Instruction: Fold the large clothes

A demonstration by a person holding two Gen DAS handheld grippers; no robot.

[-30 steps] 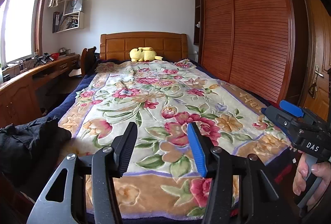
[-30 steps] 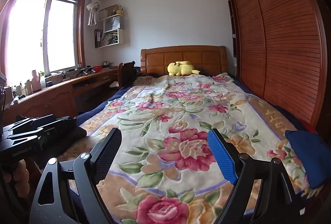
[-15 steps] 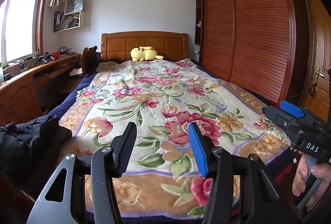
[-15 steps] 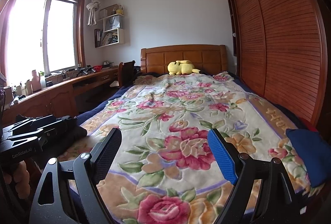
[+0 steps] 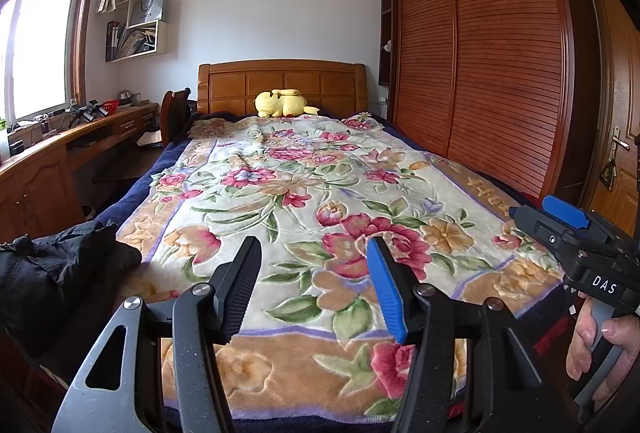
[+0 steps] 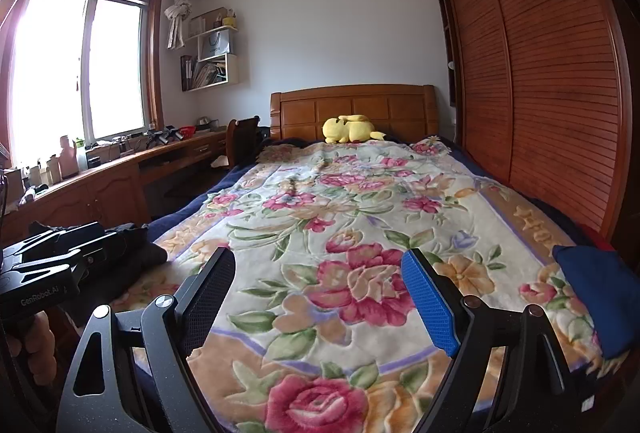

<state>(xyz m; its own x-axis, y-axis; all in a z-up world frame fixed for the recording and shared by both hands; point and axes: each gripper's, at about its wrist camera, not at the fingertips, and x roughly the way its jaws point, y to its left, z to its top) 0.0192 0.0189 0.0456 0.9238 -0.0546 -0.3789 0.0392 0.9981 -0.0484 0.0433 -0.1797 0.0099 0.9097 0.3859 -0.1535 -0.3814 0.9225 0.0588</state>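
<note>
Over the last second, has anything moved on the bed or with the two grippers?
Almost nothing. The left gripper and right gripper stay open and empty above the floral blanket, with only slight camera drift. The black garment, blue cloth and yellow plush lie where they were.

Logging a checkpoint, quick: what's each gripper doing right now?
Left gripper: open, holding nothing.
Right gripper: open, holding nothing.
</note>
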